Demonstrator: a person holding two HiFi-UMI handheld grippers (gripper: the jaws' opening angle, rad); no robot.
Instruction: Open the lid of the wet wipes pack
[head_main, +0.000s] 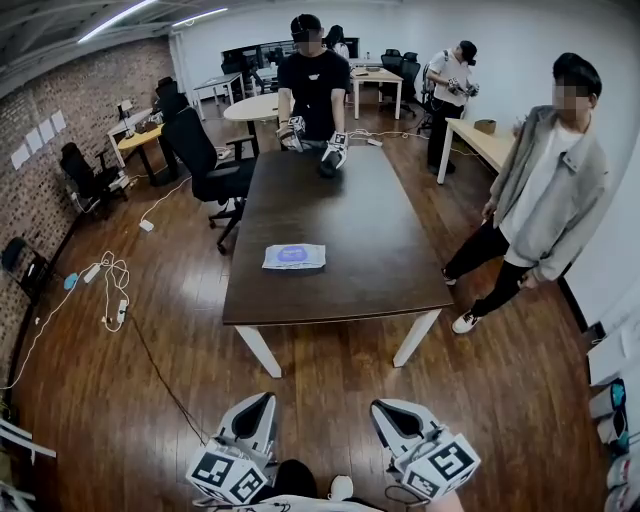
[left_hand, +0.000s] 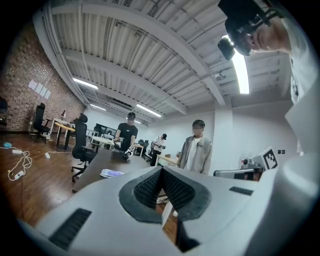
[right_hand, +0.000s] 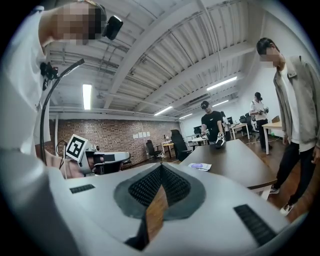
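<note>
- White, soft-looking film with a bluish patch in the middle: the wet wipes pack (head_main: 294, 257) lies flat on the dark wooden tabletop (head_main: 370, 220), toward its near left side, with nothing else around it.
- Both grippers are well short of it, low in front of the tabletop's near end. The left gripper (head_main: 258, 405) has its fingers (left_hand: 145, 189) pressed together on nothing. The right gripper (head_main: 388, 412) is closed and empty too.
- I'd expect the pack to be light and squashy, and likely to skid on that smooth wood if tugged from one side only.
- The lid, probably the bluish patch, should be the one stiff part. The sensible hold is to pin one end of the pack with one gripper and catch the lid's lip with the other. From here its lifting edge is too small to make out.
</note>
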